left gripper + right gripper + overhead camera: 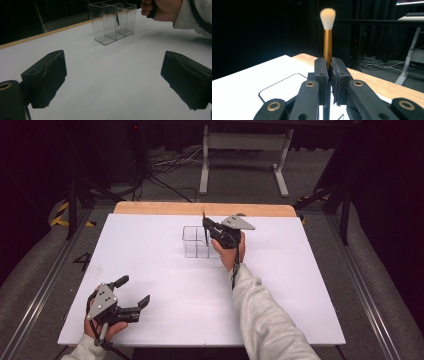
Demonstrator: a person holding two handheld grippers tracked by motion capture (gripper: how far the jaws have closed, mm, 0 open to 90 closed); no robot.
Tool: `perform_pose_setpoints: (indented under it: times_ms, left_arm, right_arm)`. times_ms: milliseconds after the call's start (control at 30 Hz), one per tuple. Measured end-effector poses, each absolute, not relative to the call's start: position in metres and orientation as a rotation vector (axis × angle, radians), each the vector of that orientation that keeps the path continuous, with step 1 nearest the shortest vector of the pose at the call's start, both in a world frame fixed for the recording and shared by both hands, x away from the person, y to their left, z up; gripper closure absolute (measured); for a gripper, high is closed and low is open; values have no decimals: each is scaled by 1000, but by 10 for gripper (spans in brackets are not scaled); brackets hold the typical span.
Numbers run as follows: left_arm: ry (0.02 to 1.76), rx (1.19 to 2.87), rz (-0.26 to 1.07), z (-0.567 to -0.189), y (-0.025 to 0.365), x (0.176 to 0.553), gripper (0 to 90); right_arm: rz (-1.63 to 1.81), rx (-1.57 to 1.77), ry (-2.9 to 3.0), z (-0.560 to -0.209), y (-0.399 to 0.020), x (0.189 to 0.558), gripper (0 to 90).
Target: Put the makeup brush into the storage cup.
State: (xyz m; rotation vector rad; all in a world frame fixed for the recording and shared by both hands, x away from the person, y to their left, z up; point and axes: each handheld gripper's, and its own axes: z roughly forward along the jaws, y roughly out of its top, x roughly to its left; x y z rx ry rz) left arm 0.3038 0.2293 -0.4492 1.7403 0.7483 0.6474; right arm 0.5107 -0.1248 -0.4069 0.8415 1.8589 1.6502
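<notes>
A makeup brush with a gold ferrule and pale bristles stands upright, bristles up, and my right gripper is shut on its handle. In the high view that gripper holds the brush over a clear divided organizer at the table's far middle. The dark handle tip hangs inside the organizer in one compartment. My left gripper rests near the front left corner, open with nothing between its jaws.
The white table top has a wooden strip along its far edge. Beyond it stand a white leg frame and loose cables on the floor. The right hand hovers beside the organizer.
</notes>
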Motion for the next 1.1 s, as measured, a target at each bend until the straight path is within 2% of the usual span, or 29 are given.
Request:
perform_pose_setpoints:
  times_ms: [200, 500, 1100]
  left_arm:
    - [748, 1744, 644, -449, 230, 303, 73]
    - [749, 1749, 639, -449, 231, 302, 73]
    - [751, 1744, 653, -449, 230, 301, 70]
  right_arm:
    - [1647, 824, 1868, -405, -125, 510, 825]
    - [1625, 832, 1839, -398, -130, 506, 639]
    - [1542, 748, 1801, -371, -150, 485, 392]
